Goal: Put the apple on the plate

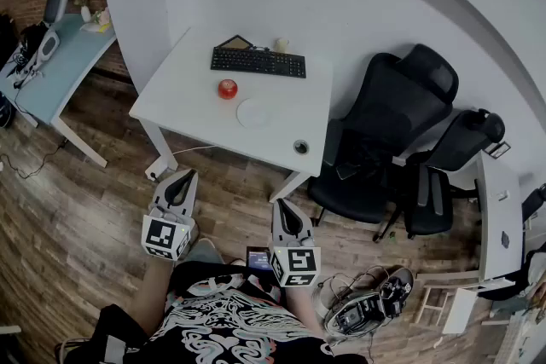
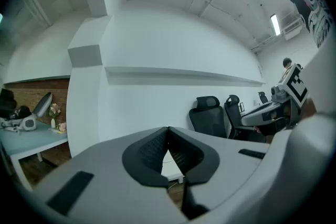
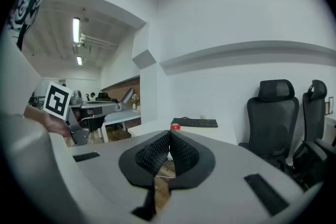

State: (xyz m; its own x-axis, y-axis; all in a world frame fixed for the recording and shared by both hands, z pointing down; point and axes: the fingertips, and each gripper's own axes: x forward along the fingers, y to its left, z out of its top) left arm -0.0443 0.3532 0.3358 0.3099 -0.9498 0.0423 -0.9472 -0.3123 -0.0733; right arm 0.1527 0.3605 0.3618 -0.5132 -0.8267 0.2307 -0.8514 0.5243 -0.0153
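A red apple (image 1: 227, 89) sits on the white table (image 1: 188, 102), just left of a round white plate (image 1: 254, 112). The right gripper view shows the apple (image 3: 175, 126) far ahead beyond the jaw tips. My left gripper (image 1: 181, 180) and right gripper (image 1: 285, 214) hang over the wooden floor in front of the table, well short of it. Both are shut with nothing between their pads. The left gripper (image 2: 168, 129) points level at the white wall and the table edge. The right gripper (image 3: 169, 136) tilts slightly down toward the table.
A black keyboard (image 1: 258, 61) lies at the table's far side, with a small cup (image 1: 281, 45) behind it. Two black office chairs (image 1: 388, 128) stand right of the table. A pale blue desk (image 1: 51, 68) is at the far left. Shoes (image 1: 367, 303) lie on the floor at my right.
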